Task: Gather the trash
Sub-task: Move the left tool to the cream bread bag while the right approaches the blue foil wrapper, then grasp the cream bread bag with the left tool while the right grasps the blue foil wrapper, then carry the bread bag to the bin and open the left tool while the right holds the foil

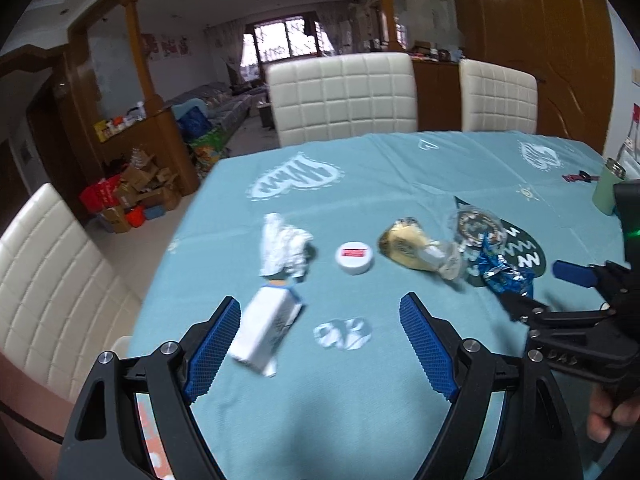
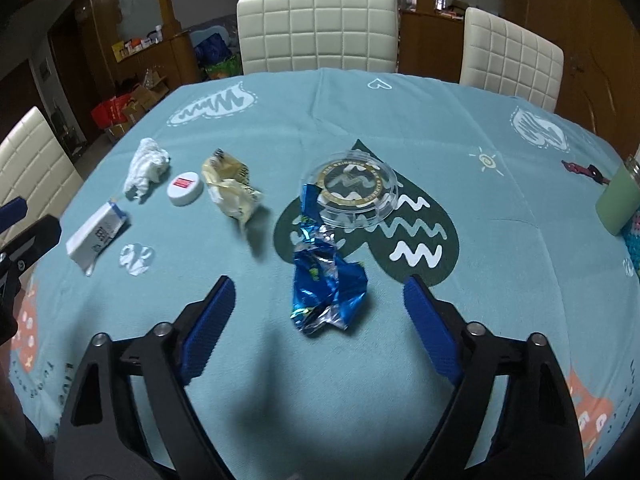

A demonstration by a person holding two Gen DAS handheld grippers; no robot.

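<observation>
Blue wrapper crumpled, long axis running away from camera, both grippers' fingers apart.

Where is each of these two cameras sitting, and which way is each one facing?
Left wrist: on the left gripper, looking down and across the table toward the white carton; shows its own open jaws, the right gripper and a hand.
Right wrist: on the right gripper, angled down at the blue wrapper; shows its open jaws, with the left gripper at the left edge.
Shared: the carton, tissue, white cap, yellow wrapper, clear lid.
</observation>
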